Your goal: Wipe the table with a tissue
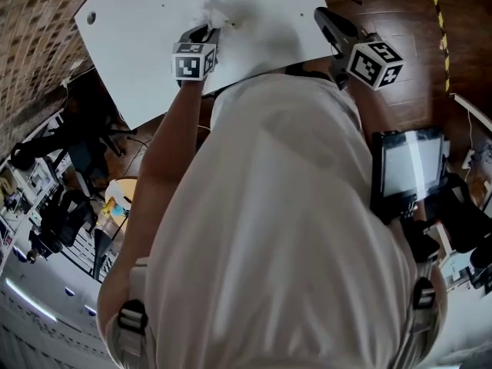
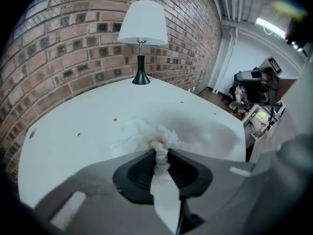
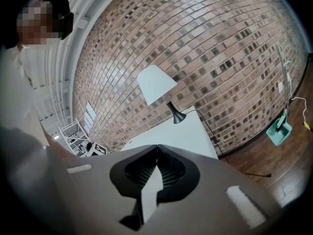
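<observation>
Left gripper [image 2: 161, 153] is clamping the tissue [image 2: 146, 133] and pressing it on the white table [image 1: 154, 21].
Lamp [image 2: 142, 31] is standing at the surface's far edge by the brick wall. Right gripper [image 3: 157, 147] is hovering at the right edge, jaws closed together on nothing. The tissue is bunching out past the left jaw tips, toward the person's edge. A few crumbs [image 2: 115, 120] are lying just beyond it.

There is one white table [image 1: 154, 37], and on it are one crumpled tissue [image 2: 146, 136] and one lamp [image 2: 142, 33] with a white shade. Two small yellowish specks [image 2: 115, 120] dot the tabletop. Two grippers show, the left gripper [image 2: 161, 153] and the right gripper [image 3: 156, 147], each carrying one marker cube [image 1: 192, 61].
</observation>
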Available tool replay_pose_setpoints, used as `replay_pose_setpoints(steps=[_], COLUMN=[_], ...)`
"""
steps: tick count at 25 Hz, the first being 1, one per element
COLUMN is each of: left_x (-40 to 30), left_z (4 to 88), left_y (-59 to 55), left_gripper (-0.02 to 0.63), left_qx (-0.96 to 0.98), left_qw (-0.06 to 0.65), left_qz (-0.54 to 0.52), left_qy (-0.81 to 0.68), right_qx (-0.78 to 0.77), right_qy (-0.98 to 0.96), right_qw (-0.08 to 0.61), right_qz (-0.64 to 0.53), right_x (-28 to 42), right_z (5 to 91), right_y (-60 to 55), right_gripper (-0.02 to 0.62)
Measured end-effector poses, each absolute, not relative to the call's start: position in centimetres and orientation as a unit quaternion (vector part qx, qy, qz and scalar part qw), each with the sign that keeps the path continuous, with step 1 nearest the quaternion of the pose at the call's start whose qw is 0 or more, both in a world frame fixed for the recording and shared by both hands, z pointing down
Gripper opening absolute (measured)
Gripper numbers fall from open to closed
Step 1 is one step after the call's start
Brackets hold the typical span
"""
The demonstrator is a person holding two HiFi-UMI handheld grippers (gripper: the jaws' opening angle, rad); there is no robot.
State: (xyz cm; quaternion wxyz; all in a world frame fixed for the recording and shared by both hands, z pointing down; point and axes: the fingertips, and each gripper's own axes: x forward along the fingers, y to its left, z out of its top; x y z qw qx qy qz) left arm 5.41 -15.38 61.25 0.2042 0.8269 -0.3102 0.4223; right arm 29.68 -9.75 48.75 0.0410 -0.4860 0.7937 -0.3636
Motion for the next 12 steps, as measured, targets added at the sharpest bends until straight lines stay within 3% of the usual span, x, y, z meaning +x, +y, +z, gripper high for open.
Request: replay_pose_setpoints(steps=[12], left_x=[5.5], left_z=[62.5], left_y=[-14.6], left_gripper=[0.075], left_qx=[0.814], left_qw=[0.171], left_qz=[0.461], left_qy=[-0.309], right_qx=[-0.501], right_qy=[0.779], right_qw=[0.058], right_qz=[-0.373], right_x=[32.6], right_z=[49.4], right_y=[-9.6], right_gripper=[0.008])
